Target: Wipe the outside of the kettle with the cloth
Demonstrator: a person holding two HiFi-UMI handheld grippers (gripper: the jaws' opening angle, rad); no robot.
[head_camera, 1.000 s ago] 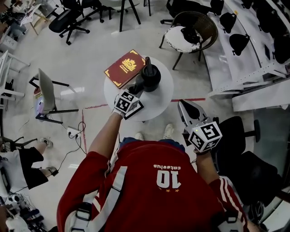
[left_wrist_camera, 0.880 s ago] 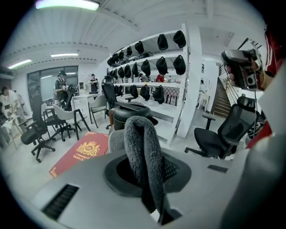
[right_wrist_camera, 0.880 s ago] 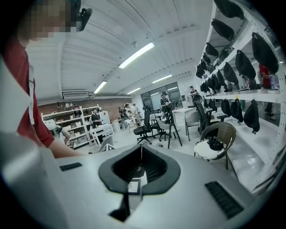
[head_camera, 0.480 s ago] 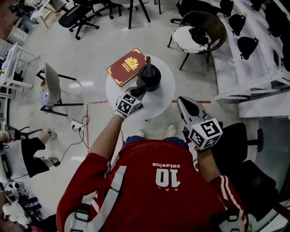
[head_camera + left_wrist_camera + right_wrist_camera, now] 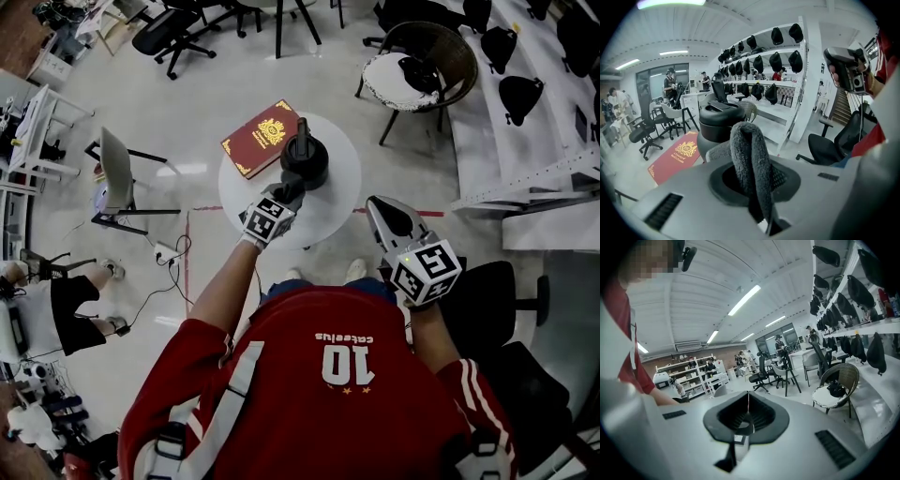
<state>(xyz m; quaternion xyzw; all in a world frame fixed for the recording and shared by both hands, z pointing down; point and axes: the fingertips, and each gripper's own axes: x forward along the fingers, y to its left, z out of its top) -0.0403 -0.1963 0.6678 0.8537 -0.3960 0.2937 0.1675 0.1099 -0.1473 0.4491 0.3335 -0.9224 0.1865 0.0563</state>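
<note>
the right hand-held gripper (image 5: 382,211) hangs off the near right edge of the round desk (image 5: 333,211), jaws pressed together on nothing. the left hand-held gripper (image 5: 289,190) clamps a grey cloth (image 5: 751,159) just beside the black kettle (image 5: 305,159) at mid-desk. a red book (image 5: 267,139) lies at the far left edge.

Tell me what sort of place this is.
Probably an open lab or workshop-style workroom: rolling office chairs on a bare floor, long white wall shelves lined with dark headgear-like items, and a small round table holding a kettle and a red book.
</note>
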